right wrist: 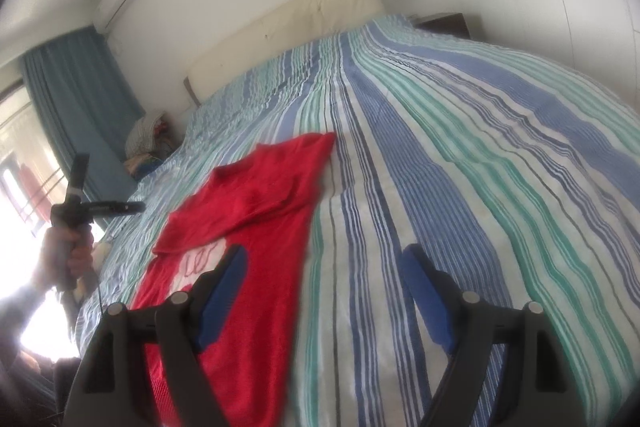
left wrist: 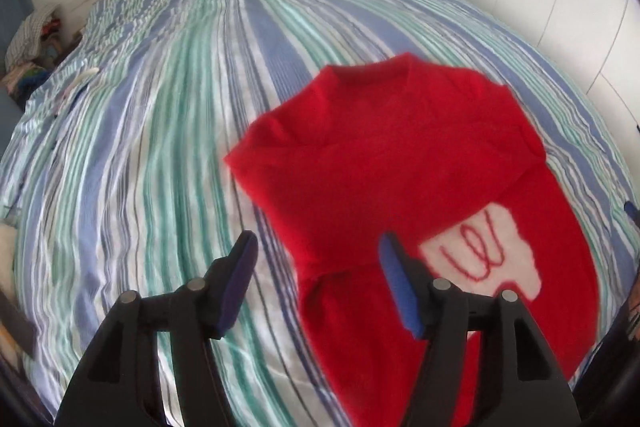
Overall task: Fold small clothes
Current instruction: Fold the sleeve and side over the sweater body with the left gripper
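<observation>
- The red T-shirt (left wrist: 404, 163) lies flat on the striped bed cover (left wrist: 168, 131), in the right half of the left wrist view, its white print (left wrist: 480, 251) facing up.
- The left gripper (left wrist: 318, 247) is above the shirt's lower left edge, its fingers spread apart, with nothing between them.
- The right gripper (right wrist: 324, 263) is also spread wide and holds nothing, over the shirt's right edge at lower centre of its view.
- A cream headboard (right wrist: 288, 27) stands at the upper centre.

In the left wrist view the red shirt (left wrist: 420, 167) is smeared by motion blur, its hem at 5 o'clock cut off behind the gripper's right finger (left wrist: 400, 283). At 9 o'clock, a heap of clutter (left wrist: 30, 47) is too small to identify.
</observation>
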`<state>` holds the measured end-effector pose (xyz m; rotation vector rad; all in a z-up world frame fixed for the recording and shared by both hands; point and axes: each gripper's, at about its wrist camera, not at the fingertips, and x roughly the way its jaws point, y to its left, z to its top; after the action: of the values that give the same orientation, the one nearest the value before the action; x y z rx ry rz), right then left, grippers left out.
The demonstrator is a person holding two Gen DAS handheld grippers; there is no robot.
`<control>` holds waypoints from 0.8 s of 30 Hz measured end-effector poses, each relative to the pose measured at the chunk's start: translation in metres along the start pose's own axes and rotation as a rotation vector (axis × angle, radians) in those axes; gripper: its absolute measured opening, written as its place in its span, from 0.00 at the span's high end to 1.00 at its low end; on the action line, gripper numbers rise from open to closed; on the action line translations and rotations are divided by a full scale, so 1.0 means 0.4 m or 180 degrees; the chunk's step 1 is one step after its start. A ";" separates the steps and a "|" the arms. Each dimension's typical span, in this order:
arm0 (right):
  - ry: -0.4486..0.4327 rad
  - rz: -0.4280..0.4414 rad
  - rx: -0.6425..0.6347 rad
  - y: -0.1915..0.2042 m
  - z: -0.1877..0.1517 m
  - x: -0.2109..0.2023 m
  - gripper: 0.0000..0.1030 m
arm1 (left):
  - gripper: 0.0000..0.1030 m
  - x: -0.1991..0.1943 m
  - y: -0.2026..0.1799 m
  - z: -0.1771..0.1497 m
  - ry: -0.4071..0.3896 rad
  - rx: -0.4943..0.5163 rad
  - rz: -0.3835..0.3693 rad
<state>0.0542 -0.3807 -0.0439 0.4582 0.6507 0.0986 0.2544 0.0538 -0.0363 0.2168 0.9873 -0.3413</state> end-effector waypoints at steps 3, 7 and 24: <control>0.0040 -0.0032 -0.0042 0.007 -0.005 0.012 0.24 | 0.36 0.047 -0.005 -0.087 0.0124 0.0131 -0.0011; 0.0106 -0.0115 -0.0073 0.011 -0.014 0.036 0.24 | 0.42 0.113 -0.043 -0.097 0.0002 0.0287 0.0207; 0.0185 -0.0133 -0.0069 0.005 -0.021 0.061 0.24 | 0.86 0.126 -0.007 -0.175 -0.0294 -0.0427 0.0595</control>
<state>0.0686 -0.3701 -0.0625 0.4219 0.7154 0.0794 0.2244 0.0653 -0.1165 0.1682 0.8875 -0.1128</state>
